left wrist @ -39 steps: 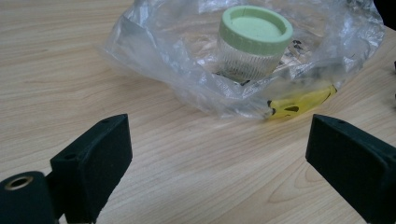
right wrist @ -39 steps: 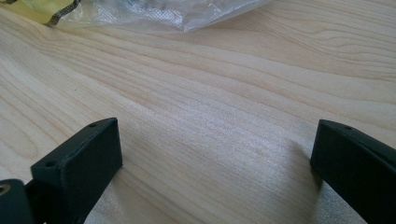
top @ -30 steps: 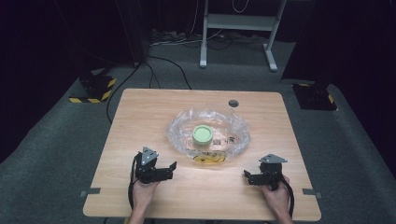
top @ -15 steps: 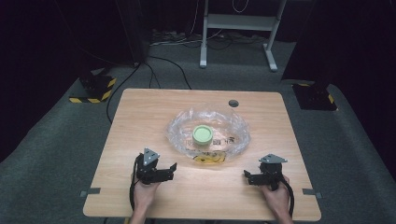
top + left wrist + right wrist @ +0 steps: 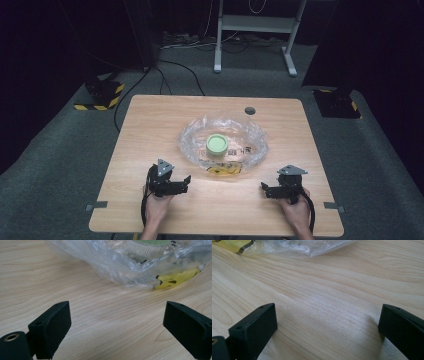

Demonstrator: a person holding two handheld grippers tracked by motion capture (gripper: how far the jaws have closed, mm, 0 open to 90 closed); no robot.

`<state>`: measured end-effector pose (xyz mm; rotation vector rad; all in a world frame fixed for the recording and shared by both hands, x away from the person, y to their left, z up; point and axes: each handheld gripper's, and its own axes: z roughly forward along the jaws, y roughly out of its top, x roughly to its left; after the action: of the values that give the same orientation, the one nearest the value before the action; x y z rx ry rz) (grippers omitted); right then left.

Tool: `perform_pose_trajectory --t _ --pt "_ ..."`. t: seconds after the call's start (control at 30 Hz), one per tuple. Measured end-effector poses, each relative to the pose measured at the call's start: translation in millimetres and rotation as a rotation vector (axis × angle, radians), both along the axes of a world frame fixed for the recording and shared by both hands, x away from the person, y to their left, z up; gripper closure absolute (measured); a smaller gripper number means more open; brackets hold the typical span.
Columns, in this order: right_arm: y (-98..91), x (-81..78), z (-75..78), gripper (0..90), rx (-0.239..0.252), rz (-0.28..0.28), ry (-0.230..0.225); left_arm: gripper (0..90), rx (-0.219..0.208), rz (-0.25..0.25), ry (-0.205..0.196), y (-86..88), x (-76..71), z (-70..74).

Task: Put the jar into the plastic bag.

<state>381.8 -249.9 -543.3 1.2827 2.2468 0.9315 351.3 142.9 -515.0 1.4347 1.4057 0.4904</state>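
Note:
A crumpled clear plastic bag [image 5: 223,142] lies in the middle of the wooden table [image 5: 150,120]. Inside it sits a round container with a green lid [image 5: 217,144], and a yellow patch [image 5: 224,170] shows at the bag's near edge. My left gripper [image 5: 186,184] rests near the front left, open, jaws pointing right toward the bag [image 5: 130,267], with the yellow patch [image 5: 178,278] ahead of it. My right gripper [image 5: 263,190] rests at the front right, open, jaws pointing left; the bag's edge [image 5: 297,247] lies just beyond them. Nothing is between either pair of jaws.
A round cable hole [image 5: 249,110] is in the table's far right part. Beyond the table, on grey carpet, stand a white metal frame [image 5: 255,30], black boxes with yellow-black striped tape [image 5: 102,95] and cables.

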Motion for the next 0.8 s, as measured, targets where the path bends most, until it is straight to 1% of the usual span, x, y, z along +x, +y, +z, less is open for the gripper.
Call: perform_pose_trajectory --t 0.27,0.43,0.5,0.63,0.8 --pt "0.0 0.0 0.0 1.8 0.0 0.0 0.0 7.9 0.02 0.002 0.015 -1.7 3.0 -3.5" --pt "0.0 0.0 0.0 1.8 0.0 0.0 0.0 8.0 0.016 0.008 0.025 -3.3 6.1 -6.1" --pt "0.0 0.0 0.0 1.8 0.0 0.0 0.0 8.0 0.025 0.002 0.031 -3.3 6.7 -6.8" --pt "0.0 0.0 0.0 1.8 0.0 0.0 0.0 8.1 0.027 0.004 0.037 -4.7 8.4 -8.5" --pt "0.0 0.0 0.0 1.8 0.0 0.0 0.0 8.3 0.018 0.012 0.042 -5.0 10.4 -9.8"
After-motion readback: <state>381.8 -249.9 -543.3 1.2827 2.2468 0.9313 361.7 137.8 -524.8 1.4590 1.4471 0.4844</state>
